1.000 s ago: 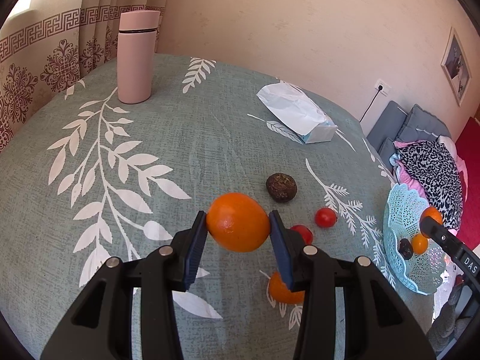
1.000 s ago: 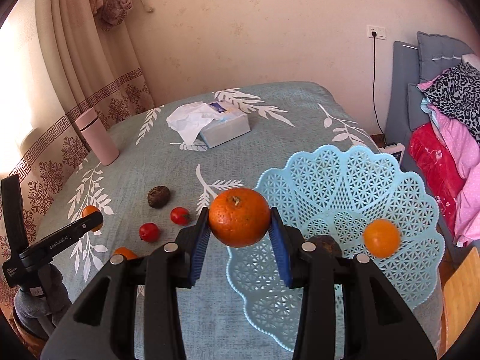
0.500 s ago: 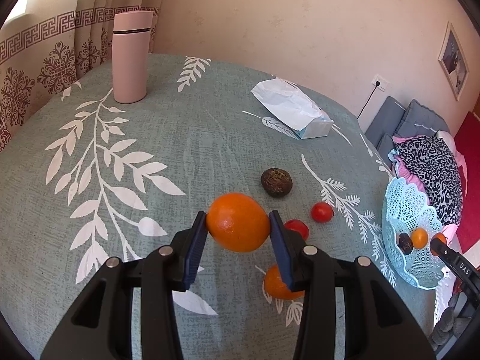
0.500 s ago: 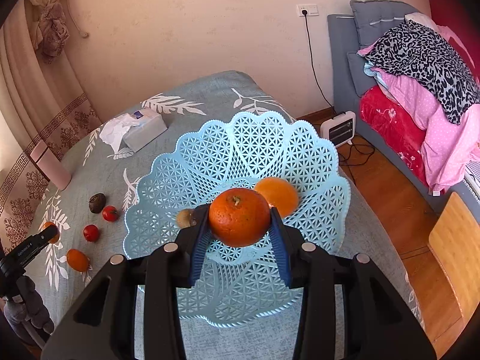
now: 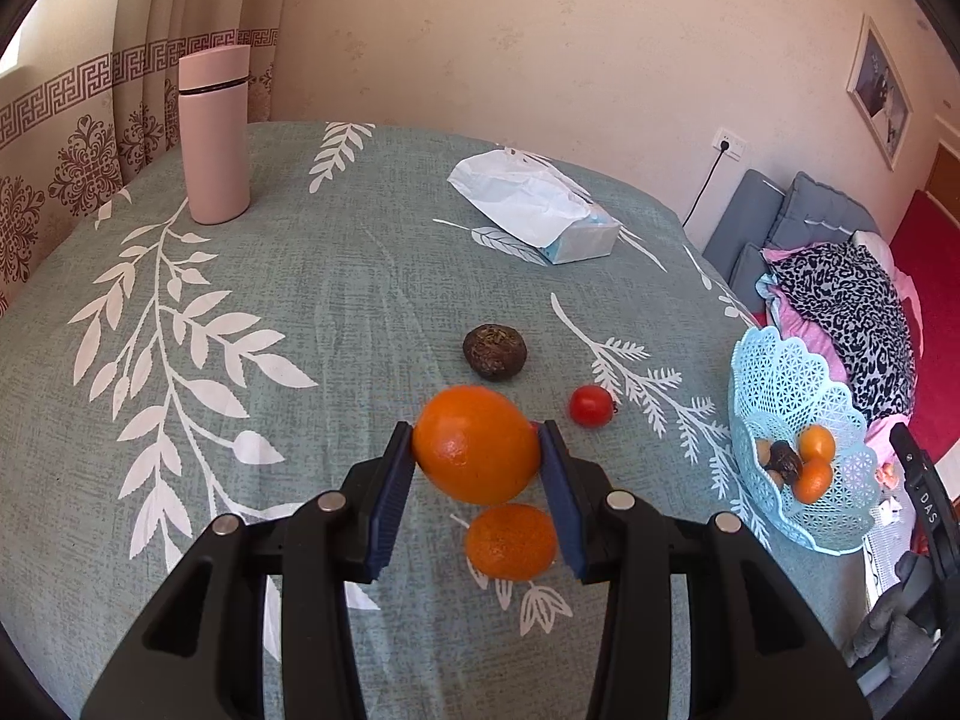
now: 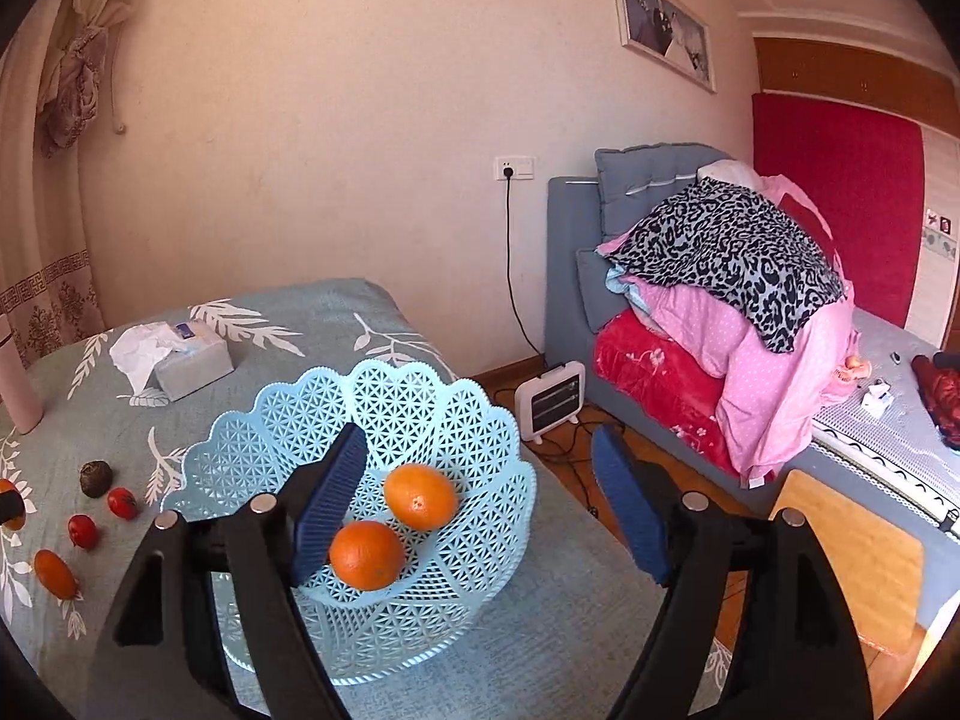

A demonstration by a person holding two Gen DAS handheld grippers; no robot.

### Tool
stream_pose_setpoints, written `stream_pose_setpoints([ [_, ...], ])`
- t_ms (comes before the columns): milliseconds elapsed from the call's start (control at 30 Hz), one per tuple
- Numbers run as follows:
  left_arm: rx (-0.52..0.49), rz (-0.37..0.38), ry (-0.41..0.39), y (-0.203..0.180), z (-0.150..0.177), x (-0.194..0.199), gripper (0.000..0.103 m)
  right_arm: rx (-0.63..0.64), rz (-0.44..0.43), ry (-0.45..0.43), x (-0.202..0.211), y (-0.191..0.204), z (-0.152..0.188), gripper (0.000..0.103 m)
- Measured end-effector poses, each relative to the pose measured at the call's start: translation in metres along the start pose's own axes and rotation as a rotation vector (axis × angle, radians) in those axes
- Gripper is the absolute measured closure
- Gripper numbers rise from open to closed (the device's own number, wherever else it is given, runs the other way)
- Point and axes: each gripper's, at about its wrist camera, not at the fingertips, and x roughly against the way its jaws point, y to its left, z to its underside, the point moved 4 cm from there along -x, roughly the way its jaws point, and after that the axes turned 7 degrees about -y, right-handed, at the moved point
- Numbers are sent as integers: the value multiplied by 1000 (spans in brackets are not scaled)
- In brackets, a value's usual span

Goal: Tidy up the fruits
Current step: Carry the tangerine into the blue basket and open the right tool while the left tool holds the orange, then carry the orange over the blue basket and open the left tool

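1. Left claw (image 5: 477, 468): two black moulded plastic arms with triangular cut-outs near the base.
2. Left claw fingers (image 5: 393, 501): flat, dark blue ribbed pads on the inner faces.
3. Left claw fasteners: four round silver screw heads, two on each arm.
4. Right claw (image 6: 480, 510): same black frame and cut-outs; four silver screw heads.
5. Right claw fingers (image 6: 630, 510): blue ribbed pads, matching the left.
6. In the left wrist view, the right claw's black body shows white lettering "DAS".
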Motion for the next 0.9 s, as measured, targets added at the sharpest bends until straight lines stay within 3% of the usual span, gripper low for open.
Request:
stream_pose_setpoints([
  [900,-249,306,70,-165,18,-15,60,-109,64,-34,7,-22,9,21],
])
